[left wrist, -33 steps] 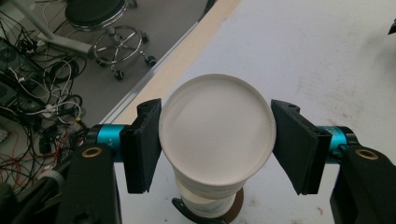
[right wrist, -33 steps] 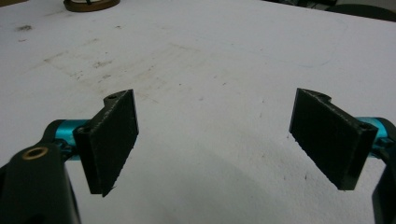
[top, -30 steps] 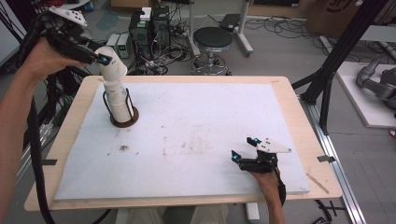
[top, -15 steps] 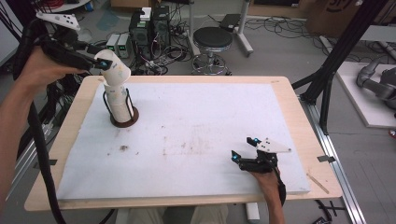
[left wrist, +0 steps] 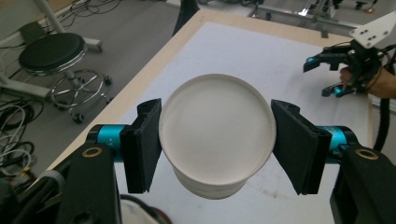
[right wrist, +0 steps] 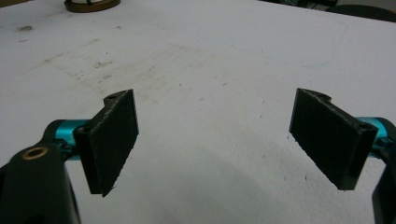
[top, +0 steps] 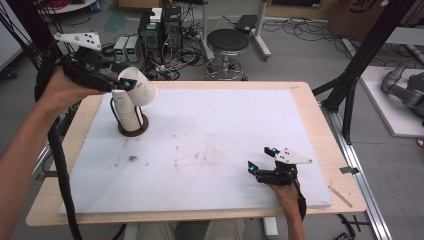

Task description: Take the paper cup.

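High view: the left gripper point(top: 131, 86) holds 1 paper cup point(top: 139, 86) clear of the stack point(top: 126, 111), tilted so its base points out over the mat point(top: 220, 135). That cup hangs just beside the top of the stack, at the far left of the table point(top: 305, 107), and nothing joins the 2. The stack stands upright in a dark round holder point(top: 133, 128) with thin wire uprights.

Left gripper view, looking along the jaws, shows the pads pressed on the 2 sides of the cup point(left wrist: 215, 135) near its base, so the grip looks firm. The round bottom faces the camera; the mouth is hidden behind it.

Right gripper point(top: 262, 159) rests low at the near right of the mat, well apart from the cups. Its own view shows the jaws spread wide with only bare mat point(right wrist: 224, 84) between them, and the holder point(right wrist: 91, 4) far off at the top edge.

As I read it, the work is taking cups off the stack and setting them out on the mat. Separation of this 1 cup looks done. Left to do: carry it over, turn it to stand, and let go. No cup stands on the mat yet, and several remain in the stack, though I cannot count them.
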